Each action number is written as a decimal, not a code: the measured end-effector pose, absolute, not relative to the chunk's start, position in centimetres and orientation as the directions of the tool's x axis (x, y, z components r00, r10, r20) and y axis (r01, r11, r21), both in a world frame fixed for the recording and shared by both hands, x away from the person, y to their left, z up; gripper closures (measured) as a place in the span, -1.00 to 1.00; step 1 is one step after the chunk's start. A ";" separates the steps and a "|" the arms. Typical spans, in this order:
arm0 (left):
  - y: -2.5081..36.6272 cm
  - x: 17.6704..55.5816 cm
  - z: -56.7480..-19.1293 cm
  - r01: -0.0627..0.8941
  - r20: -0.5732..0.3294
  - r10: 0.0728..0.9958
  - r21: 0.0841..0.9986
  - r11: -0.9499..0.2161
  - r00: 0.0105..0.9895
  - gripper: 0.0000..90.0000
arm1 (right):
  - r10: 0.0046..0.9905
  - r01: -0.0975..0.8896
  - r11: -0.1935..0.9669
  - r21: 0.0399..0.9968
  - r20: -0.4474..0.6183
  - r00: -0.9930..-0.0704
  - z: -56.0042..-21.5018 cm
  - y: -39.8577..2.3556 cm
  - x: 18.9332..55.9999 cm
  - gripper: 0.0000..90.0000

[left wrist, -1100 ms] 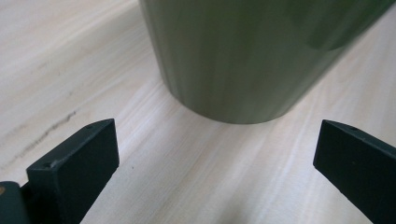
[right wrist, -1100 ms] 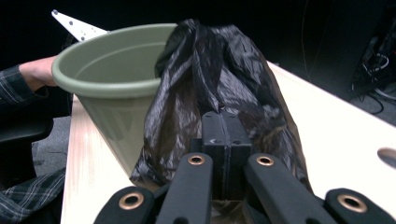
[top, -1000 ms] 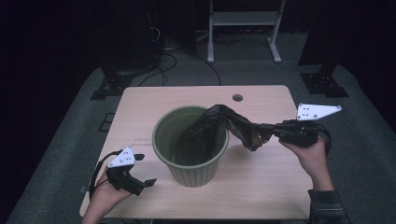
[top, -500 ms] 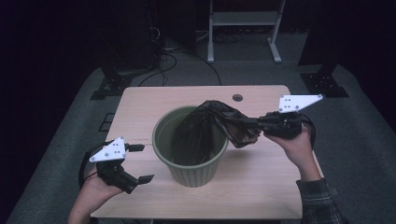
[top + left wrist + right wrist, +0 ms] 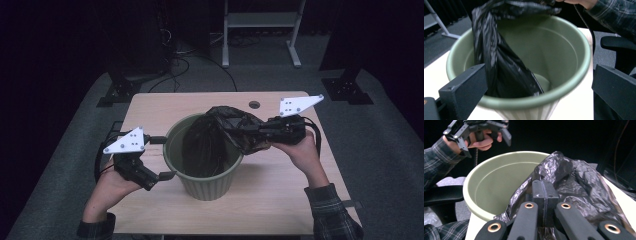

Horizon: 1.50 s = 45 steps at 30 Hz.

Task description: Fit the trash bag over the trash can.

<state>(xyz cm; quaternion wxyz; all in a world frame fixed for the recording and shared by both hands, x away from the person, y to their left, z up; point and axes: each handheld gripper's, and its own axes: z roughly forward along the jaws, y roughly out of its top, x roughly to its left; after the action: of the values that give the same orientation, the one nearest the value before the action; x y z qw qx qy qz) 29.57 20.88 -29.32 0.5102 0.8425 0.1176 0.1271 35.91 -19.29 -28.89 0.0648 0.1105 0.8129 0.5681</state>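
Note:
A green ribbed bin (image 5: 205,185) stands in the middle of the wooden table (image 5: 280,200). A crumpled black plastic bag (image 5: 230,122) lies over its far right rim, and part of it hangs down inside. My right gripper (image 5: 250,134) comes in from the right and is shut on the bag's bunched top. In the right gripper view the jaws (image 5: 543,187) meet on the bag (image 5: 579,182) above the bin (image 5: 494,185). My left gripper (image 5: 167,157) is held at the bin's left side, open, with nothing between its jaws. In the left gripper view the gripper (image 5: 539,85) frames the bin (image 5: 564,50) and the hanging bag (image 5: 499,65).
A round cable hole (image 5: 254,104) sits near the table's far edge. Behind the table stand a white frame (image 5: 260,30) and black stand feet (image 5: 345,90), with cables on the grey floor. A black chair armrest (image 5: 616,42) lies beside the table.
My right gripper has carried the bag leftward, over the bin's rim. My left gripper has risen from the table and now sits beside the bin's rim.

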 end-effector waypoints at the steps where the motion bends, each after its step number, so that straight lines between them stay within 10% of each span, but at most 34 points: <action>1: 20.7 29.8 -29.1 0.062 0.099 0.325 0.890 -0.451 0.940 -1.00 | 0.247 0.104 0.334 0.937 0.019 -0.969 -28.8 -19.0 36.0 1.00; 35: 11.3 35.7 -26.6 -0.063 0.201 0.217 0.855 -0.515 0.955 -0.41 | 0.162 0.070 0.376 0.924 0.008 -0.987 -28.2 -15.8 36.2 1.00; 45: 9.7 36.7 -27.5 -0.042 0.153 0.138 0.803 -0.595 0.978 0.35 | 0.157 0.063 0.366 0.928 0.005 -0.988 -28.0 -15.9 36.2 1.00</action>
<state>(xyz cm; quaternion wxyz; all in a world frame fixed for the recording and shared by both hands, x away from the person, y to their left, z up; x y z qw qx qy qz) 36.65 9.71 -27.47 0.4493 0.8873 0.0270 0.1002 36.15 -15.87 -27.96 0.0423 0.0667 0.8254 0.5590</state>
